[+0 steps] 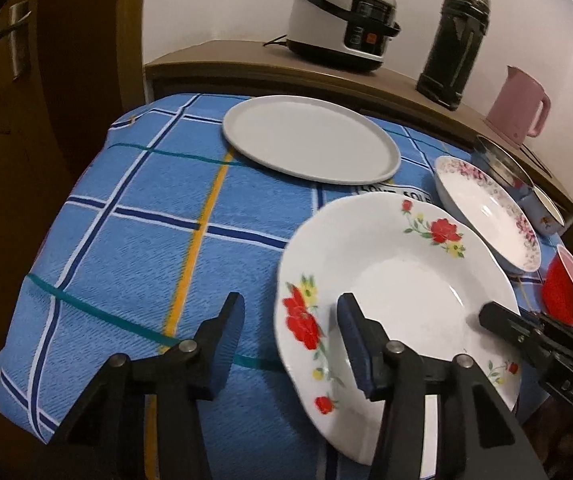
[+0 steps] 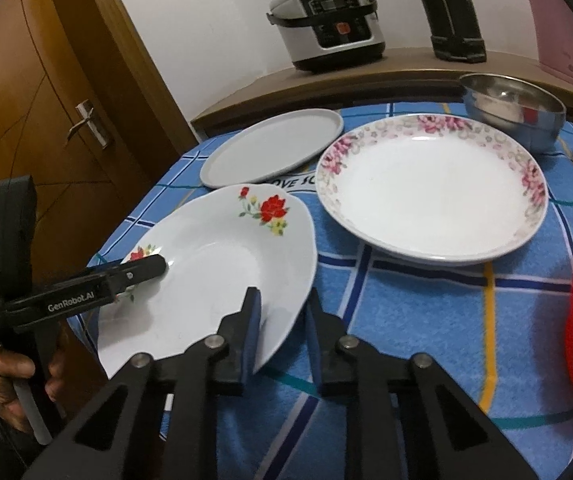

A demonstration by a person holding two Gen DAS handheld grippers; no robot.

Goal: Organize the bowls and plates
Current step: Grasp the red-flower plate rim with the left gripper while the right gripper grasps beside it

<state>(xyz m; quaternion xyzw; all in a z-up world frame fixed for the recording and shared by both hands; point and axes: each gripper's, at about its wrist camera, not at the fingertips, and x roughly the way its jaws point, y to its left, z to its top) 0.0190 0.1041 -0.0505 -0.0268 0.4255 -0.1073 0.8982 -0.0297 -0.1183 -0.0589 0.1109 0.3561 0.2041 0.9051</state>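
Left tool [image 1: 290, 320] spread wide astride the red-flowered plate's [image 1: 402, 280] left rim, that plate tilted above the blue-checked surface [image 1: 126, 248], right tool [image 2: 282, 308] level, fingers straddling its near rim, seemingly not yet pinching.

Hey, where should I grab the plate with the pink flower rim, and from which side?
Grip the pink-flowered plate by its near rim, coming in low from the front with one jaw over the lip and one under. It lies flat on the tablecloth, and its rim flares up off the cloth. The steel bowl crowds the far side; the red-rose plate the left.
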